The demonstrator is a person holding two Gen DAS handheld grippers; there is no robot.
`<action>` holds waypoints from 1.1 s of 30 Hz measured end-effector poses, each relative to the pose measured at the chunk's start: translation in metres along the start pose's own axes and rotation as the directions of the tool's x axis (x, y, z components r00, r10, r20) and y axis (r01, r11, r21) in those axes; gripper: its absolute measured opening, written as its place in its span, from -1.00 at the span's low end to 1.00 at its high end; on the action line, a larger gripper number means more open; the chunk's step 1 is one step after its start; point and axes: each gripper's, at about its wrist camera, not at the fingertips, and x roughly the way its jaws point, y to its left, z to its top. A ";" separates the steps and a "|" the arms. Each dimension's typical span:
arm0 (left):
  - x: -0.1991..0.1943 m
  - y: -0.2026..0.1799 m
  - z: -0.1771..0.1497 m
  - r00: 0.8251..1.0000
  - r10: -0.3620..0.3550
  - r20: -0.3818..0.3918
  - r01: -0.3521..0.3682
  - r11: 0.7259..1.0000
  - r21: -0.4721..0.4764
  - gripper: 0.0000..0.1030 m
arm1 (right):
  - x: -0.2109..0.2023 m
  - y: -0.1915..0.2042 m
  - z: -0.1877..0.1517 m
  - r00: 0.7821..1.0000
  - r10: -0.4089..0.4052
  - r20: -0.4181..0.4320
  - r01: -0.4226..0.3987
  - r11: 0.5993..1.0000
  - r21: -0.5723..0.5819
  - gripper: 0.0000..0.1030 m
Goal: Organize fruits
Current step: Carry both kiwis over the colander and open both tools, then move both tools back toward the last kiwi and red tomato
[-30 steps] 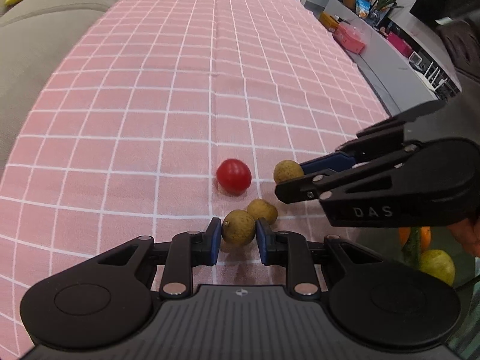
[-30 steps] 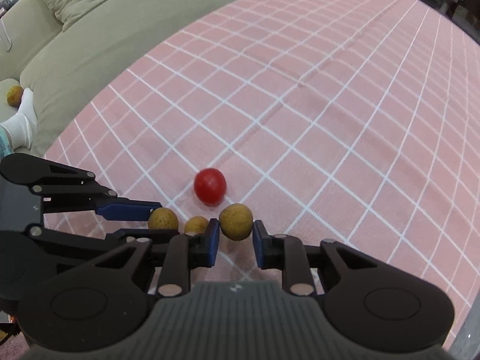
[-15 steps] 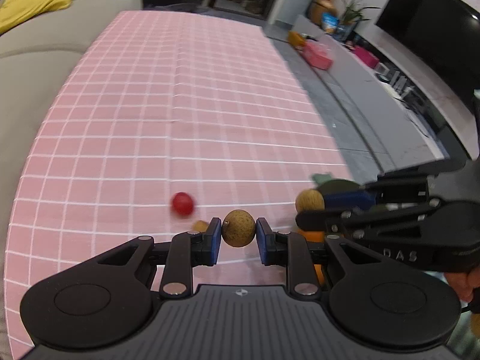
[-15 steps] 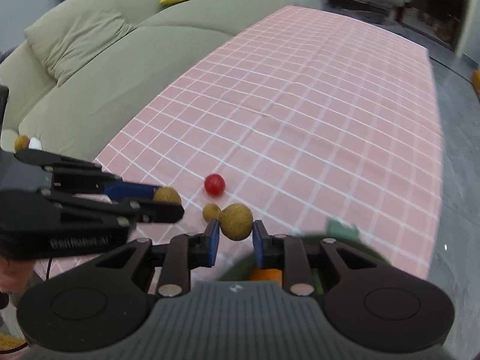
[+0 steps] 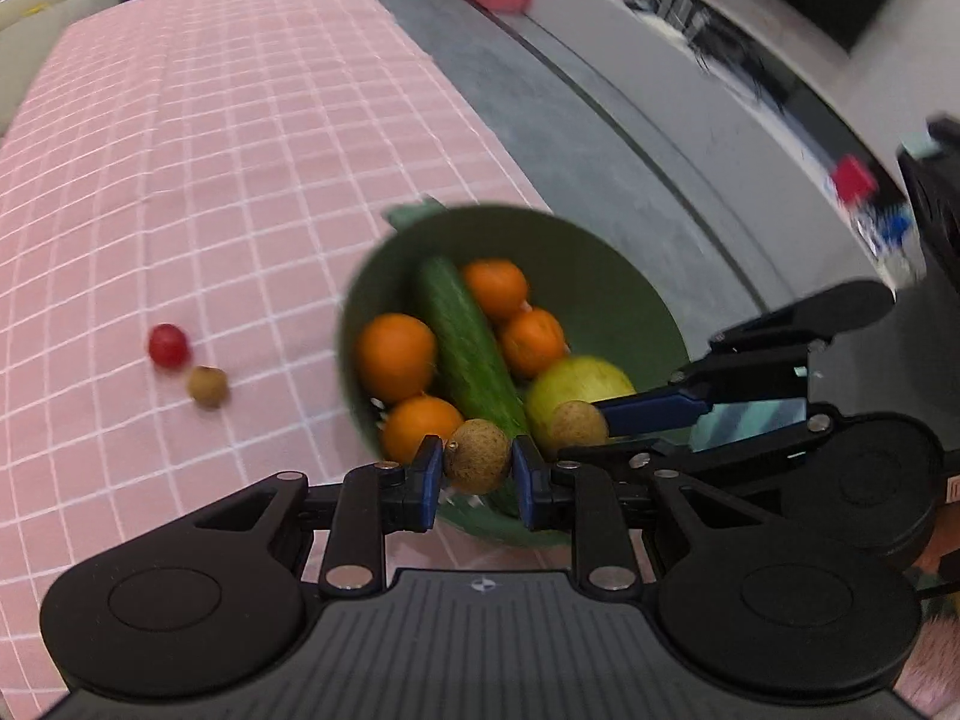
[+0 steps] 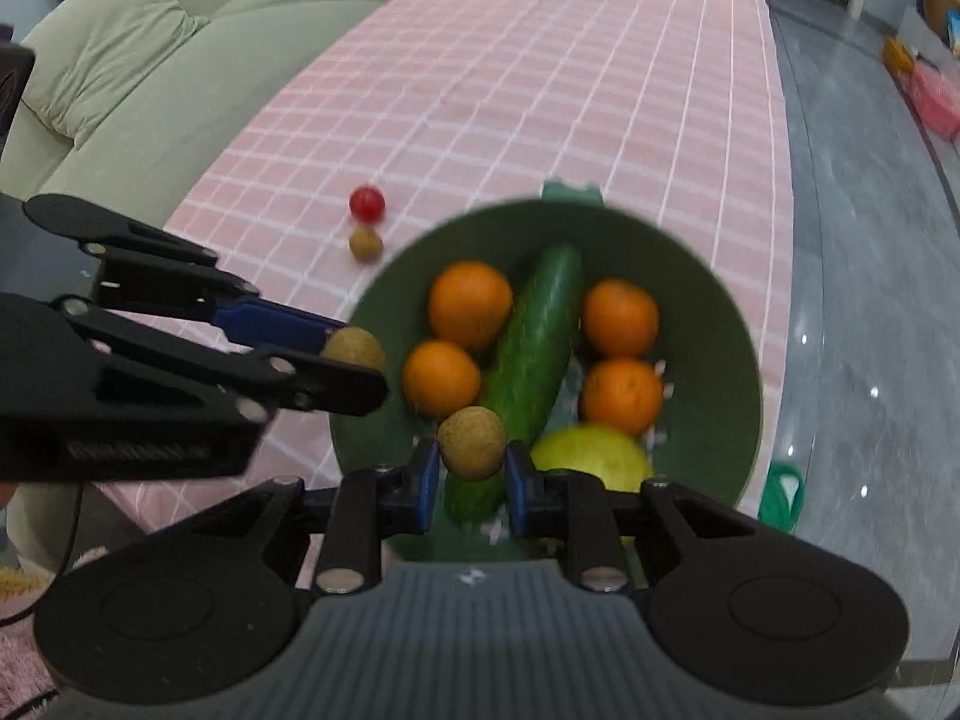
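Left claw [image 5: 478, 467]: closed on a brown longan [image 5: 478, 463], pinched across its middle between the blue pads. In the left wrist view it sits at lower centre of frame, over the near rim of the green bowl [image 5: 606, 276].

Right claw [image 6: 470, 463]: closed on a second longan [image 6: 471, 443], lower centre of the right wrist view, above the near inner wall of the bowl and the end of the cucumber [image 6: 531, 354].

Bowl contents: the cucumber lying across the middle, four oranges [image 6: 470, 304] around it, a yellow-green fruit [image 6: 591, 457] at the near side. Bowl stands on the pink checked cloth [image 5: 180, 138] covering the desk, near the cloth's edge.

Left on the cloth: one loose longan [image 5: 207, 386] and a red cherry tomato [image 5: 168, 345], just beside each other, mid-left of the left wrist frame, apart from the bowl.

Step in hand, as judged: drop both fruits into the bowl. Both views are blurred, so the height above the bowl is hard to judge.

To do it well:
- Carry the left claw further inward first; its longan looks close to the rim and might land outside or bounce off.
- Lower before opening. The fruits are round and firm; a drop onto the oranges may send them rolling.
- Aim for gaps beside the cucumber.
- Open one claw at a time so the two don't knock together.
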 end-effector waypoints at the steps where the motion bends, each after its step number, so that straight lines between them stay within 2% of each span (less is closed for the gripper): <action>1: 0.003 -0.004 0.002 1.000 0.005 -0.009 -0.005 1.000 0.016 -0.47 | 0.001 0.000 -0.002 1.000 -0.012 -0.015 0.012 1.000 -0.001 -0.62; 5: 0.006 -0.004 0.002 0.999 -0.026 -0.038 0.027 0.999 0.024 -0.47 | 0.006 -0.001 -0.007 0.999 -0.004 -0.049 0.005 1.000 0.012 -0.62; 19: 0.032 -0.011 0.002 0.987 0.026 -0.156 -0.013 0.996 0.089 -0.47 | 0.023 -0.005 -0.008 0.989 -0.031 -0.143 0.030 1.000 -0.007 -0.62; 33: 0.036 -0.011 0.003 0.987 0.029 -0.161 -0.014 0.995 0.097 -0.42 | 0.029 -0.004 -0.012 0.987 -0.049 -0.154 0.049 0.999 -0.008 -0.61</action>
